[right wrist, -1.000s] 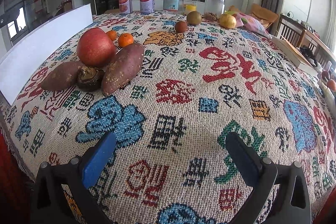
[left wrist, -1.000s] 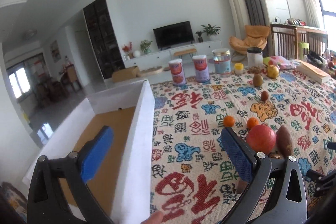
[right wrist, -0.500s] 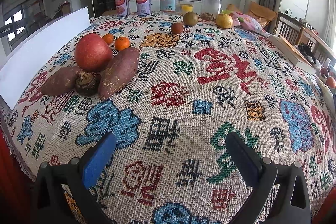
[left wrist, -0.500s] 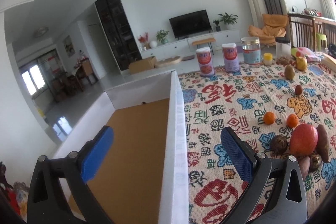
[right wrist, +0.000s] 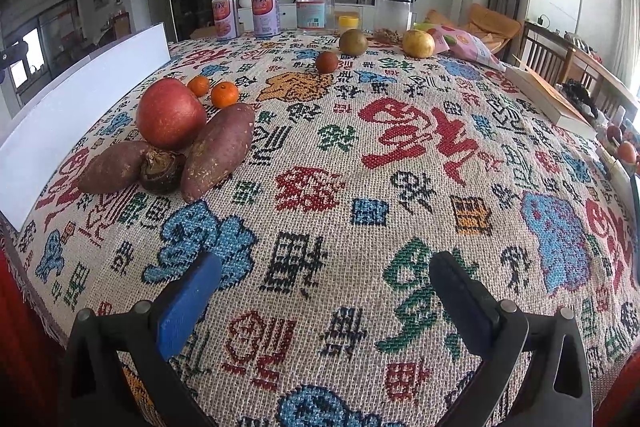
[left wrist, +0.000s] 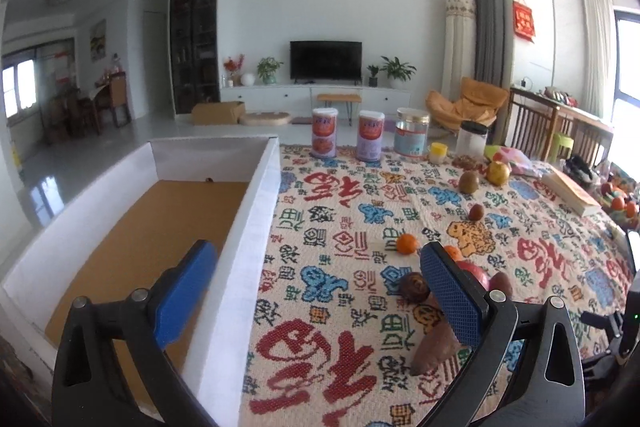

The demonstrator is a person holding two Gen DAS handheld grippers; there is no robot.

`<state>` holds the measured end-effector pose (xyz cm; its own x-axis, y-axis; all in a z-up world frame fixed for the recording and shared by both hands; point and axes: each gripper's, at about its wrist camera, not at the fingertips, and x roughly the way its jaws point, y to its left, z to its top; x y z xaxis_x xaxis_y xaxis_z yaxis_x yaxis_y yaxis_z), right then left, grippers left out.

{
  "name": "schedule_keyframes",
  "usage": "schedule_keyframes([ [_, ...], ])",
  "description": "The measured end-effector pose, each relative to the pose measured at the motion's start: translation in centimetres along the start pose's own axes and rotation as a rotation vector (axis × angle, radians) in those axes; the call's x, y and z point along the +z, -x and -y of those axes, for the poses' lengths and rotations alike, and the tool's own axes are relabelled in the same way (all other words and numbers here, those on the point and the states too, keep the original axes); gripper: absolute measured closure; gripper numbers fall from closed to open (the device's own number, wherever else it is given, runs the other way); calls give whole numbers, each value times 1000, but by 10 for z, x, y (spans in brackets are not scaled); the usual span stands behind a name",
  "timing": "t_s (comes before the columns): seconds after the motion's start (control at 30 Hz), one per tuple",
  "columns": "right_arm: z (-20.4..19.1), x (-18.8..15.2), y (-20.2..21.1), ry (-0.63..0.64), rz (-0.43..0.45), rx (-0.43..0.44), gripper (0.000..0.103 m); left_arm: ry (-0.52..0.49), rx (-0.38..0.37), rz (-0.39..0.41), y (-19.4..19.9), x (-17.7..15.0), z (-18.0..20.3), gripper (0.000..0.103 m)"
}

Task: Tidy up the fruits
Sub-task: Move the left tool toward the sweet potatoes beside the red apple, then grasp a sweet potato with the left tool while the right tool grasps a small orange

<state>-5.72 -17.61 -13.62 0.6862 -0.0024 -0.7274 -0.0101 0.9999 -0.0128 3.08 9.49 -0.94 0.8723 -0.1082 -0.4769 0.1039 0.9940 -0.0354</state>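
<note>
Grippers, left (left wrist: 316,287) and right (right wrist: 324,291), both gape empty; smooth round apple (right wrist: 170,113) touches rough sweet potatoes (right wrist: 218,151).

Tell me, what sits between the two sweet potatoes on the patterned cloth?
A small dark brown round fruit is wedged between the left sweet potato and the larger right one, seen clearly in the right wrist view.

On the tabletop (right wrist: 360,163), a box (left wrist: 256,227) stands along the left edge. Right of it an apple (right wrist: 170,113) sits behind two sweet potatoes (right wrist: 218,151), two tangerines (right wrist: 224,94) beyond. Cans (right wrist: 264,13) and jars (right wrist: 315,9) line the far edge.
</note>
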Motion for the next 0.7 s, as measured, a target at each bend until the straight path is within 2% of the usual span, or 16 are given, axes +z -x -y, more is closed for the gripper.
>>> schedule_keyframes([
  [0.07,0,0,-2,-7,-13,17,0,-46,-135,-105,-17,-10,21,1],
  [0.13,0,-1,-4,-9,-22,31,0,-109,-211,-200,-36,-24,41,1],
  [0.23,-3,-1,-3,3,-19,41,0,-213,-226,-282,-64,-45,65,1],
  [0.47,-2,-3,-2,-8,-25,48,0,-278,-274,-375,-99,-64,81,2],
  [0.53,-1,-3,-3,-14,-27,48,0,-310,-295,-394,-101,-68,86,17],
  [0.57,-1,-3,-3,-15,-27,48,0,-318,-301,-416,-103,-71,89,39],
  [0.6,0,-3,-3,-16,-28,48,0,-314,-322,-449,-107,-73,90,56],
  [0.63,0,-3,-3,-16,-28,48,0,-299,-335,-461,-108,-75,90,57],
  [0.7,0,-3,-3,-17,-30,48,0,-287,-295,-440,-104,-76,88,57],
])
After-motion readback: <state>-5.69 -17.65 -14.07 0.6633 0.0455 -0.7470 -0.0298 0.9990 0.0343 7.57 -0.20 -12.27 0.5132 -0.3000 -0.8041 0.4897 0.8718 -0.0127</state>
